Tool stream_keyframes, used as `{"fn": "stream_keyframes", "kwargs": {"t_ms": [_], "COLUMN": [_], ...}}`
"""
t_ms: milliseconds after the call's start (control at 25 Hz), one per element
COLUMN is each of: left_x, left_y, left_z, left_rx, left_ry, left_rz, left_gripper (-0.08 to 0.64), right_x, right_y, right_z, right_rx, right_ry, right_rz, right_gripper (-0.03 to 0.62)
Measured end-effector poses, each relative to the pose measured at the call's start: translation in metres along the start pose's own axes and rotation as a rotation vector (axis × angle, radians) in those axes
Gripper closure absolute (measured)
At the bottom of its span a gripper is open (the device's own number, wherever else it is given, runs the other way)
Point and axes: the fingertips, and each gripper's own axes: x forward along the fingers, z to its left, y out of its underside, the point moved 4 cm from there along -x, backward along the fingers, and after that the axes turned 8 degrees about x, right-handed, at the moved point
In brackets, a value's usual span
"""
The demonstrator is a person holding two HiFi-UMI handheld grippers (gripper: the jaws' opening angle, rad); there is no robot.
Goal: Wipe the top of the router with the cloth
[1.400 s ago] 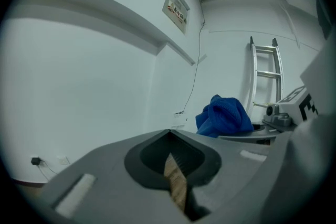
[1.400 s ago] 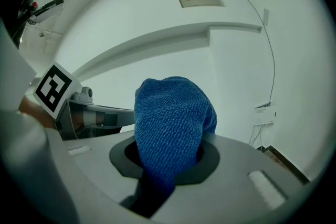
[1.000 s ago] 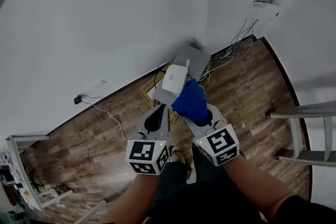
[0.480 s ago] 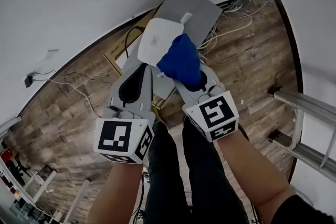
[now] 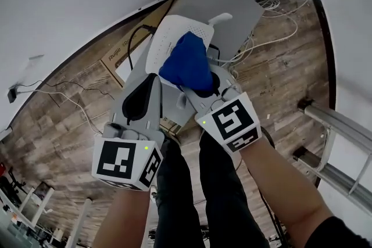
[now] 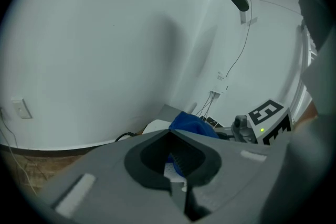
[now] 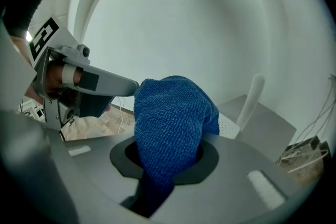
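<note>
In the head view a white router with a raised antenna lies on a grey flat box against the wall. My right gripper is shut on a blue cloth, and the bunched cloth rests on the router's near right part. In the right gripper view the cloth fills the jaws, hiding the right gripper's tips, with the router just beyond. My left gripper is shut with nothing in it, close beside the router's near left edge. In the left gripper view the cloth shows past the left gripper.
Loose cables trail over the wood floor to the right of the box. A cardboard box lies left of the router. Metal frame rails stand at the right. The person's legs are below the grippers.
Both grippers have moved forward towards the router as the view closed in. The cloth, earlier short of the router, now lies on its top.
</note>
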Motion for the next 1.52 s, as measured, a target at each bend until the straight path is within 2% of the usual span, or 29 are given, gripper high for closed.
{"fn": "stream_keyframes", "kwargs": {"t_ms": [280, 640, 880, 1320, 1520], "left_x": [0.004, -0.001, -0.008, -0.018, -0.012], "left_y": [0.003, 0.005, 0.013, 0.041, 0.038], "left_z": [0.016, 0.043, 0.067, 0.085, 0.085], "left_rx": [-0.04, -0.087, -0.136, -0.22, -0.228], "left_ry": [-0.001, -0.017, -0.066, -0.133, -0.137], "left_rz": [0.012, -0.01, -0.009, -0.012, -0.028], "left_gripper": [0.558, 0.558, 0.558, 0.558, 0.558], "right_x": [0.023, 0.063, 0.091, 0.104, 0.107], "right_y": [-0.005, -0.04, -0.048, -0.023, -0.033], "right_z": [-0.003, -0.017, 0.011, 0.058, 0.045], "right_rx": [-0.076, -0.161, -0.234, -0.41, -0.419], "right_ry": [-0.019, -0.004, -0.086, -0.316, -0.266], "right_rz": [0.072, 0.098, 0.136, 0.311, 0.294], "right_gripper": [0.489, 0.489, 0.489, 0.489, 0.489]}}
